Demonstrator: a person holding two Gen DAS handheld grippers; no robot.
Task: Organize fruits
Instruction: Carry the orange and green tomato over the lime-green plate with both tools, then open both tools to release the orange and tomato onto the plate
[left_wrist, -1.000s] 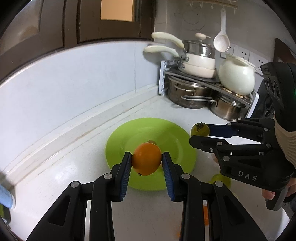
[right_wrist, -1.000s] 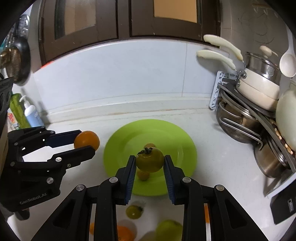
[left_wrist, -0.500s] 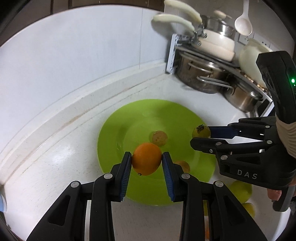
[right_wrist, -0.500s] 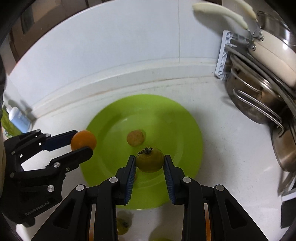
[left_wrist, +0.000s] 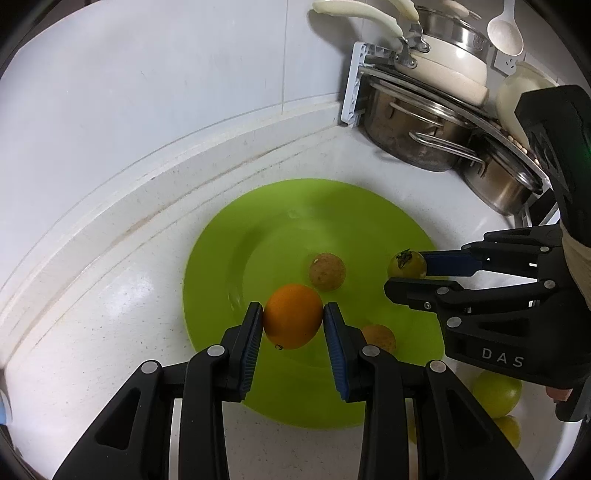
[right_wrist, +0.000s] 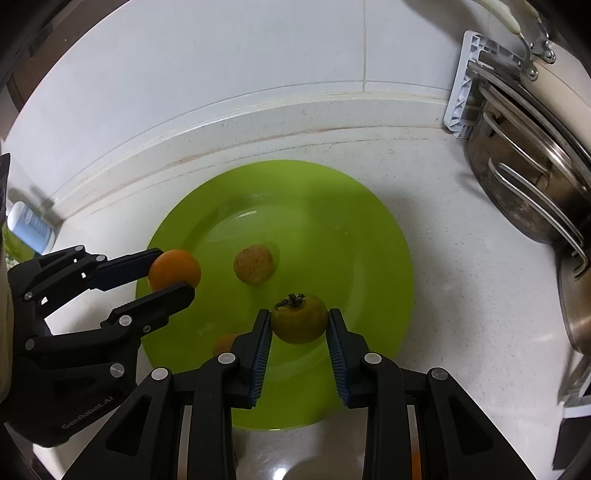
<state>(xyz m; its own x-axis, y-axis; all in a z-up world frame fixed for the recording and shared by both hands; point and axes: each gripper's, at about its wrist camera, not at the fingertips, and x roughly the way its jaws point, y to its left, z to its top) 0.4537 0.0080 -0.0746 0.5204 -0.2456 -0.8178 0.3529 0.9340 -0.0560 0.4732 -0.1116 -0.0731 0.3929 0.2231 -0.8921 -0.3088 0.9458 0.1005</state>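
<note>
While both tongs pinch fruit, orange (left_wrist: 291, 316) and tomato (right_wrist: 300, 318), the plate (left_wrist: 258, 236) holds two.

We see a round orange (left_wrist: 292, 320) pinched above the lime-green plate's (left_wrist: 258, 229) near-left rim, and a yellow-green tomato (right_wrist: 300, 322) with a dark stem held over its right side. On the plate lie 2 small fruits: a brownish one (left_wrist: 327, 271) near centre, an orange-tan one (left_wrist: 380, 336) nearer us.
</note>
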